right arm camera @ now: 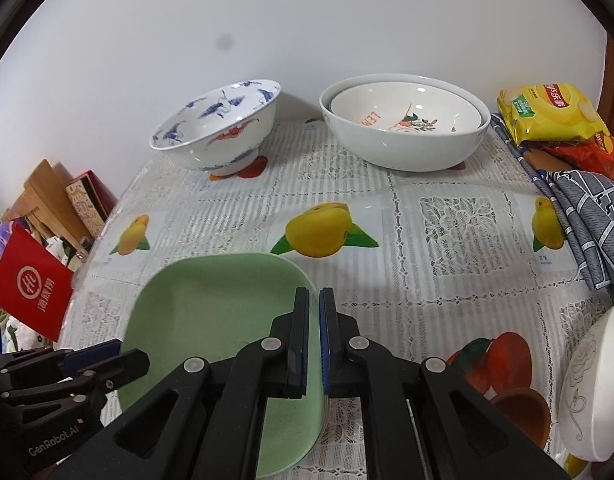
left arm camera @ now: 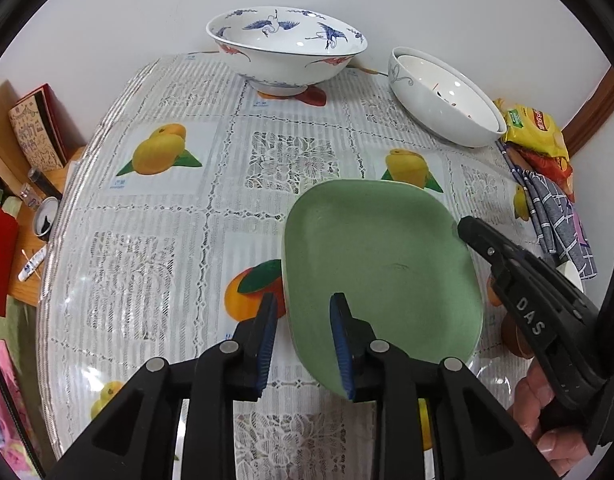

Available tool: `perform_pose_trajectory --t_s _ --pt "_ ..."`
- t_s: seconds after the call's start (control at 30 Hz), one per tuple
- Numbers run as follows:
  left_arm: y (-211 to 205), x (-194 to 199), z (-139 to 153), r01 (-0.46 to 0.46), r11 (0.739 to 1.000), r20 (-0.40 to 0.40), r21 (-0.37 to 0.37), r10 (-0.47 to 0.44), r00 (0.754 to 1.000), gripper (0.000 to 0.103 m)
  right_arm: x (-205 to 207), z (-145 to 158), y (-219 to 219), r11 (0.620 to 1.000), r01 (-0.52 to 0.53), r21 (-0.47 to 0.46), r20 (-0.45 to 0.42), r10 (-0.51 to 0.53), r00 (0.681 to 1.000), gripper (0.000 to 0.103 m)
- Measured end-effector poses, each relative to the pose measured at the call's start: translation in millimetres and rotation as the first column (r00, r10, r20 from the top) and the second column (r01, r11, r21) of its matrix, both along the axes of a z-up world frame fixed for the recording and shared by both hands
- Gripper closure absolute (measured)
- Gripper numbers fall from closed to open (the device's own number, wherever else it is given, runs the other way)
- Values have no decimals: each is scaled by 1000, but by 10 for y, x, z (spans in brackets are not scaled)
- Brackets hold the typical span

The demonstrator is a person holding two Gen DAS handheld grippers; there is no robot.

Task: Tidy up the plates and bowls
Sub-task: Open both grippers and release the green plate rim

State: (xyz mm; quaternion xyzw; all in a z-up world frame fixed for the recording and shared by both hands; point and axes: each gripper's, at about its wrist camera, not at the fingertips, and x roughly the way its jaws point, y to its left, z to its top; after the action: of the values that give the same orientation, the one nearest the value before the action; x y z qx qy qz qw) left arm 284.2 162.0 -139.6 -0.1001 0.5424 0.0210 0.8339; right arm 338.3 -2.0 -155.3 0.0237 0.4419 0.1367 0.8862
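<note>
Right gripper (right arm camera: 314,344) jaws clamp the green plate's (left arm camera: 383,264) right rim; left gripper (left arm camera: 303,344) jaws straddle its near-left edge, released.

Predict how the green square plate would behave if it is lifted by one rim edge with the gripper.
The green plate looks rigid, so it should hold its shape. Its smooth, glazed-looking surface may slip between the right gripper's narrow jaws clamped on one rim. Held at one edge, it will probably sag downward; likely breakable if dropped.
</note>
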Motion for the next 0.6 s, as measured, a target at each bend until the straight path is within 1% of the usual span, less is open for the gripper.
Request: perform_pose_trajectory --t_s 0.03,0.07,0.2,0.27,0.33,0.4,0.47,0.53,0.6 --pt "-11 -20 17 1 1000 1 7 -1 1000 77 -18 20 -16 1000 0 6 5 0 1000 92" --pt "-21 -43 41 3 1000 3 11 -3 1000 77 -40 46 -36 1000 2 8 8 -2 1000 86" --pt "-82 -139 184 13 1000 28 24 -14 1000 76 -180 200 -163 1000 14 10 35 -14 999 73" --pt "-146 -204 273 23 999 45 33 -24 999 76 -255 273 -238 1000 19 1 44 -19 999 60" --pt "-222 -272 360 33 999 63 40 -36 997 75 -372 372 -346 1000 29 -9 70 -28 997 53" --pt "-322 -356 459 44 998 87 52 -48 995 75 -503 471 -479 999 39 -29 90 -36 995 42" --pt "-416 -454 555 49 997 110 59 -55 992 75 -643 563 -606 998 44 -50 117 -38 992 40" --pt "-504 -548 635 52 997 130 58 -60 990 75 -795 654 -766 994 72 -81 146 -59 987 36" --pt "-589 -637 697 54 997 145 55 -62 988 75 -923 718 -926 991 95 -98 165 -78 983 36"
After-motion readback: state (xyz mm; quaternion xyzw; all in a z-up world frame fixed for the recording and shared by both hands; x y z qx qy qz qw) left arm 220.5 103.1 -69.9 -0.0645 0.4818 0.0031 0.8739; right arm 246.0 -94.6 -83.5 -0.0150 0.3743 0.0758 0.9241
